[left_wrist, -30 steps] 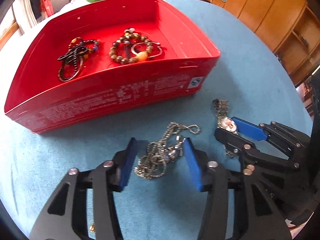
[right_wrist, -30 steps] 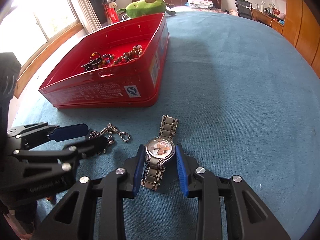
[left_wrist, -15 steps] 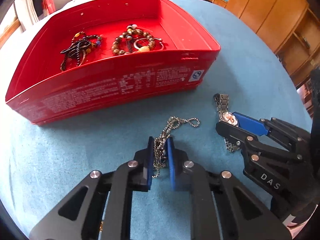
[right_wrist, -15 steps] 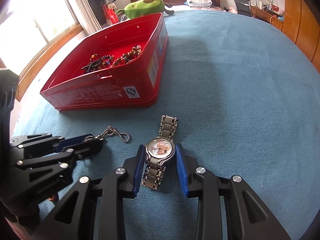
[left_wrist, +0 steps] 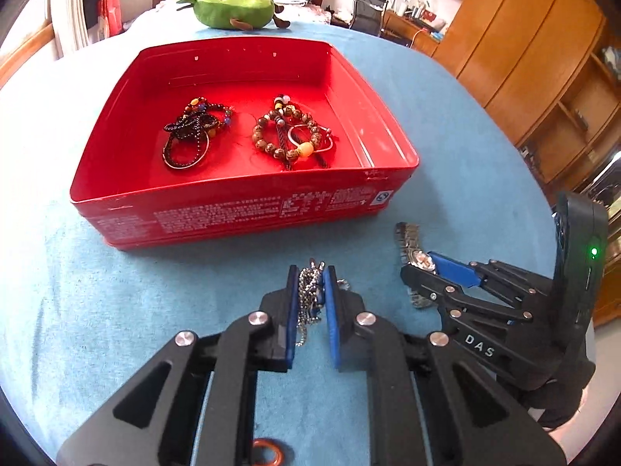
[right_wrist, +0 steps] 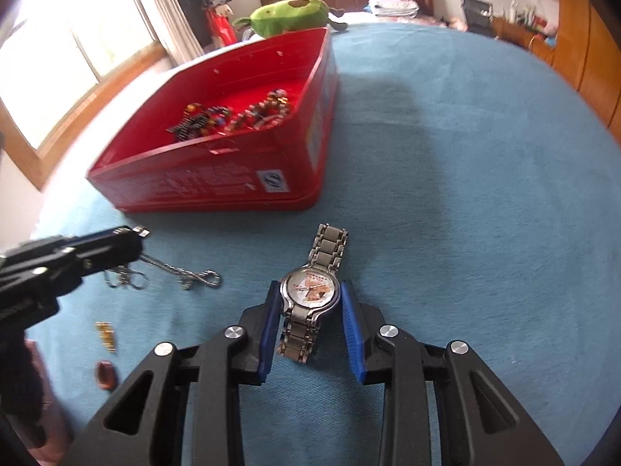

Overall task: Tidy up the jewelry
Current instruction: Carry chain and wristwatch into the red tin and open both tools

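Left gripper clamped on silver chain, jaws having just closed; loose end trailing on blue cloth. Right gripper pressed against wristwatch case, flat on cloth. Ahead of both jaws, red tin with bead bracelets. Behind left jaws, orange ring.

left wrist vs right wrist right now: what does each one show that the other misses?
Left wrist only: an orange ring on the cloth under the left gripper, whose pads pinch the silver chain.

Right wrist only: the watch face between the right gripper pads, the chain's free end trailing on the cloth, a small gold piece, a brown ring, the window.

Both: the red tin with two bead bracelet piles, the green plush, blue tablecloth.
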The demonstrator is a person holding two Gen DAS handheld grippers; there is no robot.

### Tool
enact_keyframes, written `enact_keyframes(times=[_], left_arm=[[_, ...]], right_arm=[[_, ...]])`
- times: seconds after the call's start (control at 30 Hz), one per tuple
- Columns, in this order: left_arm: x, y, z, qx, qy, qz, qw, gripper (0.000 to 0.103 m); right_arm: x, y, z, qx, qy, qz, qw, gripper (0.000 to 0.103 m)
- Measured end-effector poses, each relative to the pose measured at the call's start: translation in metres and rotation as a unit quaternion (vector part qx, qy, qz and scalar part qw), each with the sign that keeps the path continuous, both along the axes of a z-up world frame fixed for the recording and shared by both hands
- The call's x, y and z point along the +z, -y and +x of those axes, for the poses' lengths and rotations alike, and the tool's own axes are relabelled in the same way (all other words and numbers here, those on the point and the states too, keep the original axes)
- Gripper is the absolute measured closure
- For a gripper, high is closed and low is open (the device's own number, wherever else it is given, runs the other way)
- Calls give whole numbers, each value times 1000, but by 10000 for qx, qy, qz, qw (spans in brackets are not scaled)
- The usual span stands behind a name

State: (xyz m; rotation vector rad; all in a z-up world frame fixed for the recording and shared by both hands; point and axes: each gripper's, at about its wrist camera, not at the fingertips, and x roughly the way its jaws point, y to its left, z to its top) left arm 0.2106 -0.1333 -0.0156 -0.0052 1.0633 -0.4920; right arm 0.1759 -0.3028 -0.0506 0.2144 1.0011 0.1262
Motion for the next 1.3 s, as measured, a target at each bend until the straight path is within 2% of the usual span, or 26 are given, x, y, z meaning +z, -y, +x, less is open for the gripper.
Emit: enact_keyframes(times=[0.2, 0.43, 0.67, 0.9, 1.1, 1.3], left_arm=[[27, -12, -6, 9, 258, -279, 9993, 92], [54, -27, -2, 50, 445, -429, 9981, 92], [69, -35, 10, 156, 544, -474, 9973, 92], [90, -42, 31, 247, 625, -598, 9959, 92], [95, -44, 60, 375, 661, -660, 9949, 92], [79, -40, 103, 558, 537, -525, 9956, 92]], right_arm=[[23, 2, -5, 105, 232, 293, 9992, 72], [41, -4, -3, 337, 266, 653, 9969, 72], [63, -13, 5, 490, 343, 649, 9961, 72], [106, -20, 13, 634, 634, 529, 9946, 72], [137, -19, 47, 557, 878, 458, 9935, 72], [124, -19, 107, 377, 748, 304, 9960, 72]])
